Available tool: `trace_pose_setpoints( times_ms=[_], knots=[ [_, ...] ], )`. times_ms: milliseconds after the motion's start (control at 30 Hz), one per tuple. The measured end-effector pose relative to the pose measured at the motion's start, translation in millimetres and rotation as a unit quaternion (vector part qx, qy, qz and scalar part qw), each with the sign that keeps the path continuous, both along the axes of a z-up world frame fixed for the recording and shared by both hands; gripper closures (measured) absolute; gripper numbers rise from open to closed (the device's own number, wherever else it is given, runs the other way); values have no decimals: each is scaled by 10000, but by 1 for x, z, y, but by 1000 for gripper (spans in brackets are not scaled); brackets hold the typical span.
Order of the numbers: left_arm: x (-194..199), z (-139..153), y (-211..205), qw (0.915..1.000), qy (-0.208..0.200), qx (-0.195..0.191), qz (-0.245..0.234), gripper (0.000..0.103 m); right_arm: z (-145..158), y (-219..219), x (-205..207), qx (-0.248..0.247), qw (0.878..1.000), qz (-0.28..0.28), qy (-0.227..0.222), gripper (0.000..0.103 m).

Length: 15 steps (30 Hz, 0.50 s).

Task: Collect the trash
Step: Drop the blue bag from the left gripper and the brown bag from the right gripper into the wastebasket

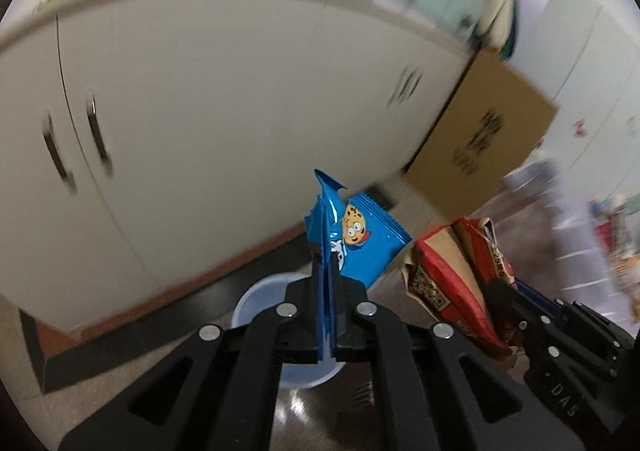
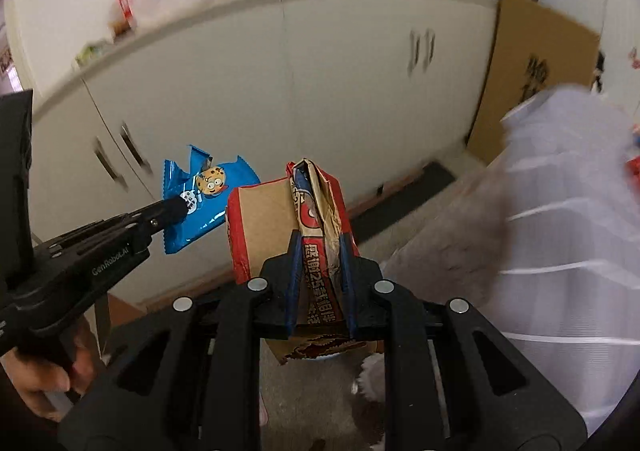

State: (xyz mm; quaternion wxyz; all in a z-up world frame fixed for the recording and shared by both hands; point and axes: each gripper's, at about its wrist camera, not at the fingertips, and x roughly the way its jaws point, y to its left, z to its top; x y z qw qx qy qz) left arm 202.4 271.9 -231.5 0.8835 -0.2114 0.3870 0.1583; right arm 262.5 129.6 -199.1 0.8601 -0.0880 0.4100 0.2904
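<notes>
My left gripper is shut on a blue cookie wrapper with a cartoon cookie face, held in the air. Right under it on the floor stands a pale blue round bin, mostly hidden by the fingers. In the right wrist view my right gripper is shut on a crumpled red and brown paper snack bag. That bag and the right gripper show at the right of the left wrist view. The left gripper holds the blue wrapper just left of the bag.
White cabinet doors with metal handles fill the background. A cardboard box leans at the right. A white translucent striped bag stands at the right. A hand holds the left gripper's handle.
</notes>
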Motion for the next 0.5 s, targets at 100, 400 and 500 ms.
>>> trace_pose_setpoints(
  times_ms=[100, 400, 500],
  knots=[
    [19, -47, 7, 9985, 513, -184, -54, 101, -44, 11, 18, -156, 9990, -64, 407, 85],
    [71, -145, 18, 9896, 1379, -406, -18, 54, -137, 14, 59, -572, 9909, -389, 1151, 85],
    [77, -167, 26, 9853, 1599, -594, 67, 39, -155, 21, 65, -640, 9886, -403, 1301, 85]
  ],
)
